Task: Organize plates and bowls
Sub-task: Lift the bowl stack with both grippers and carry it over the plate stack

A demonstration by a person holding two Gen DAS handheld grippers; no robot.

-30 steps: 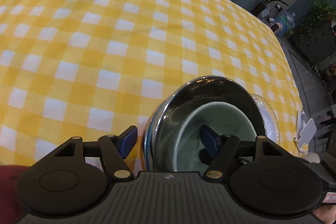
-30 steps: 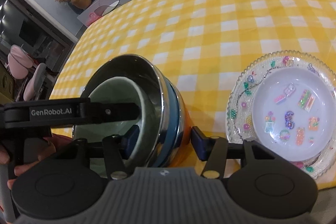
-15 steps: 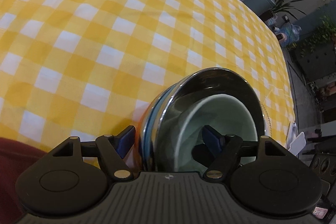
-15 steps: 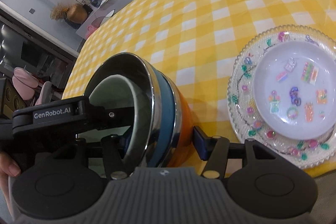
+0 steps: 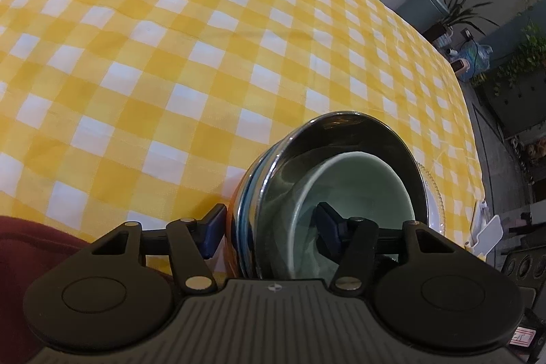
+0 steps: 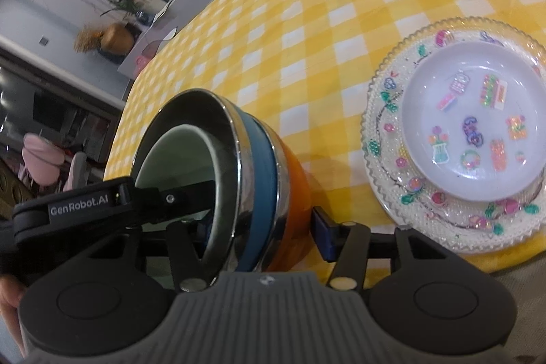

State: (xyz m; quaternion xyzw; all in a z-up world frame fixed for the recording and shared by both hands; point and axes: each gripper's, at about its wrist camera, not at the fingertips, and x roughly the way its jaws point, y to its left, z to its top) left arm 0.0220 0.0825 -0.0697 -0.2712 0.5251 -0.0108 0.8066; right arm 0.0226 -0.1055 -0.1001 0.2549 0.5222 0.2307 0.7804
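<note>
A stack of bowls (image 6: 259, 179) sits tilted on the checked tablecloth (image 5: 170, 57): a green bowl (image 5: 358, 186) nested in a steel bowl (image 5: 341, 139), above blue and orange ones. The left gripper (image 5: 269, 229) is closing across its rim, pads not yet pressing. The right gripper (image 6: 262, 227) also straddles the rim, closing; whether it is clamped I cannot tell. At three o'clock, a white dish (image 6: 471, 121) sits in a glass plate (image 6: 382, 132).

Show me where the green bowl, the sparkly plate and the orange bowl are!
green bowl (image 5: 355, 193): left wrist view, on its inside wall.
sparkly plate (image 6: 385, 139): right wrist view, on its beaded left rim.
orange bowl (image 6: 295, 186): right wrist view, on its outer side.
</note>
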